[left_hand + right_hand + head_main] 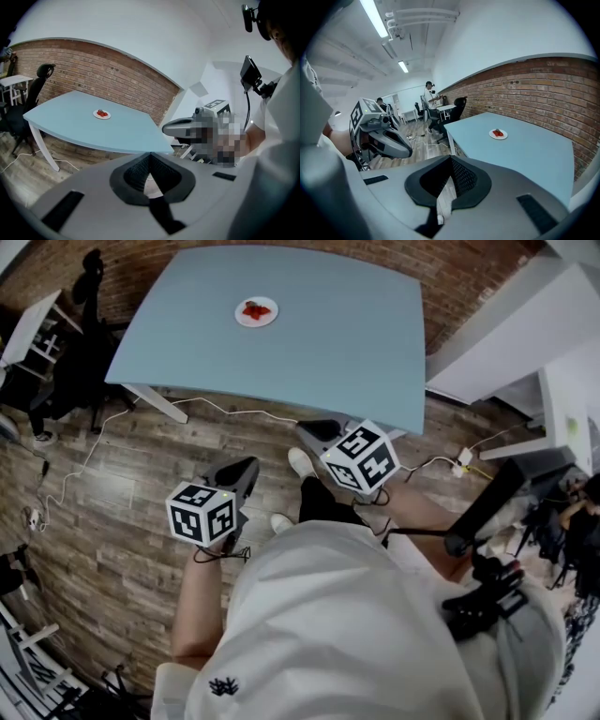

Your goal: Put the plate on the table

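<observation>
Plate (256,312) on table (375,352) | left gripper (150,155), right gripper (451,160) fingers clenched, empty | ceiling lights (375,18): right gripper view only

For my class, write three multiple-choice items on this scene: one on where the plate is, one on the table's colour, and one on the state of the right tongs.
1. Where is the plate?
A on a chair; B on the table, toward its far side; C held in tongs.
2. What colour is the table top?
A light blue; B black; C red.
3. How are the right tongs?
A wide open; B shut on the plate; C shut and empty.

Answers:
1 B, the plate rests on the top, nearer the brick wall.
2 A, the top is pale blue in every view.
3 C, the jaws meet with nothing between them, and the plate lies far off.
</observation>
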`<state>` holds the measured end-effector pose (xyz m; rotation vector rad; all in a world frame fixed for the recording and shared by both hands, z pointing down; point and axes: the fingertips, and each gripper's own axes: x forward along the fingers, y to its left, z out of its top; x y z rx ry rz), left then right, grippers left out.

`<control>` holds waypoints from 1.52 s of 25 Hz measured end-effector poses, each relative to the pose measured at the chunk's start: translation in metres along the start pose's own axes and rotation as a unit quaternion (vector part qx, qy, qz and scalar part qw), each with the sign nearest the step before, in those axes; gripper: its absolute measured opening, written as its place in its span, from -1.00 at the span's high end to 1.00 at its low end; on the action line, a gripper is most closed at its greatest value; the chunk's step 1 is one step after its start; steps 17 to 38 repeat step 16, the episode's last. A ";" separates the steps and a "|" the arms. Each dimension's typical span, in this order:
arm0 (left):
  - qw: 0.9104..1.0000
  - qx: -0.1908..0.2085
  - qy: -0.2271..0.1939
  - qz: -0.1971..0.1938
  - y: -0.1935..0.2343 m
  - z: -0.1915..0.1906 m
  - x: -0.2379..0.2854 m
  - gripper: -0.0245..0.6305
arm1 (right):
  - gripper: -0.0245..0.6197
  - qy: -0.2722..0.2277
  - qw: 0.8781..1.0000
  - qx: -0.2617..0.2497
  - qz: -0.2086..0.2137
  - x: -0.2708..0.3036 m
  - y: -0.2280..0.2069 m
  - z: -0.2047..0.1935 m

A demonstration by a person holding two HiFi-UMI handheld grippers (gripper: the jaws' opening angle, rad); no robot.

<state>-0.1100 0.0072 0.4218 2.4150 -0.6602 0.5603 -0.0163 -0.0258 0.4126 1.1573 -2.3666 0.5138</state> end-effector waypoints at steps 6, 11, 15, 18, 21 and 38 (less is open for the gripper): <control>1.000 -0.002 0.000 -0.002 0.005 -0.005 -0.007 0.92 | 0.90 0.005 1.000 -0.001 0.002 0.005 0.012 -0.001; 1.000 -0.004 -0.001 -0.001 0.009 -0.008 -0.012 0.92 | 0.90 0.012 1.000 -0.003 0.005 0.010 0.018 -0.003; 1.000 -0.008 0.000 0.001 0.015 -0.010 -0.016 0.92 | 0.90 0.013 1.000 -0.005 0.007 0.017 0.022 0.000; 1.000 -0.008 0.001 0.001 0.016 -0.010 -0.017 0.92 | 0.90 0.013 1.000 -0.006 0.007 0.018 0.023 0.002; 1.000 -0.008 0.001 0.001 0.016 -0.010 -0.017 0.92 | 0.90 0.013 1.000 -0.006 0.007 0.018 0.023 0.002; 1.000 -0.008 0.001 0.001 0.016 -0.010 -0.017 0.92 | 0.90 0.013 1.000 -0.006 0.007 0.018 0.023 0.002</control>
